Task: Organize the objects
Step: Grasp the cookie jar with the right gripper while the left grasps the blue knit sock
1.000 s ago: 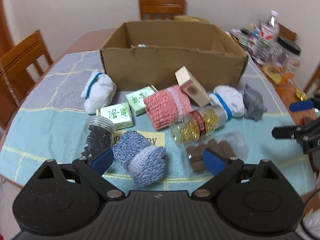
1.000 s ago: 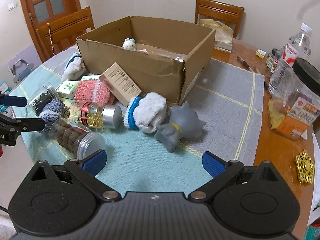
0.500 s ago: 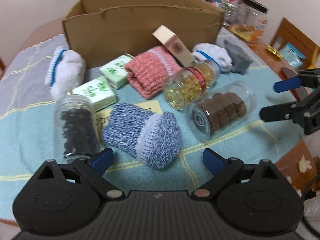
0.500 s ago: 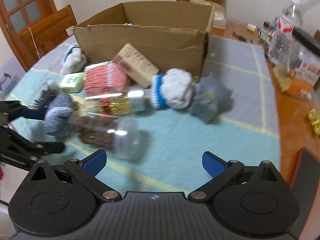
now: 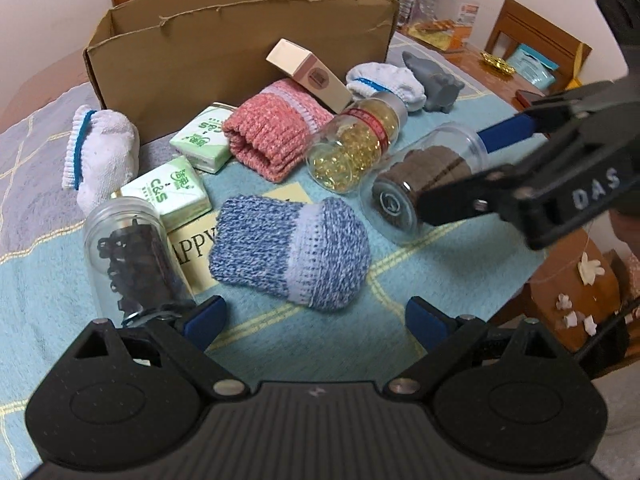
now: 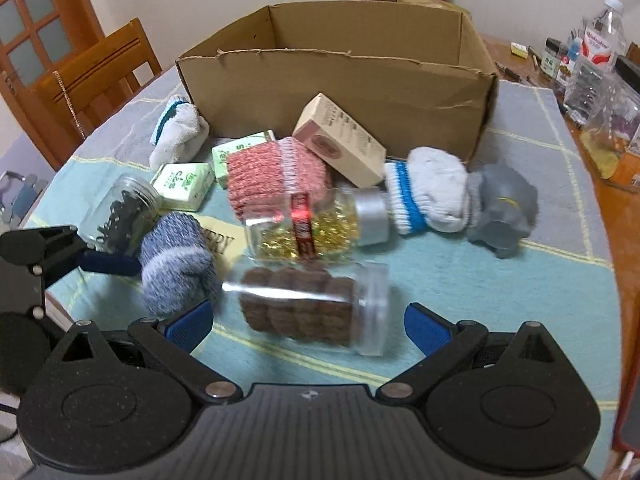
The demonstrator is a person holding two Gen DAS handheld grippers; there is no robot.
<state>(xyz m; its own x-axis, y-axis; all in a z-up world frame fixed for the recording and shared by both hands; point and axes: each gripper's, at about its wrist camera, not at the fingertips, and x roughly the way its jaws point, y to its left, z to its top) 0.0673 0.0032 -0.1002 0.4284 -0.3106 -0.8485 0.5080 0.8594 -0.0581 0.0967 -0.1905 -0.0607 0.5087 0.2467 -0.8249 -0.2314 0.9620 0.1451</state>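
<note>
An open cardboard box (image 5: 224,40) (image 6: 352,80) stands at the back of the cloth-covered table. In front lie a blue knit sock roll (image 5: 292,248) (image 6: 176,264), a clear jar of brown cookies (image 5: 424,180) (image 6: 316,304), a jar of gold capsules (image 5: 356,148) (image 6: 316,224), a pink sock roll (image 5: 272,136), a jar of black pieces (image 5: 128,252), two green boxes (image 5: 172,192) and a beige carton (image 5: 308,72). My left gripper (image 5: 316,320) is open just short of the blue sock. My right gripper (image 6: 308,324) is open, its fingers either side of the cookie jar.
Two white socks (image 5: 100,156) (image 6: 428,192) and a grey toy (image 6: 500,208) lie at the sides. Bottles and a large jar (image 5: 448,4) crowd the table's right end. Wooden chairs (image 6: 96,80) stand around. The table's near edge is just below both grippers.
My right gripper has swung left and forward and now straddles the cookie jar. My left gripper has closed in a little on the blue sock roll.
</note>
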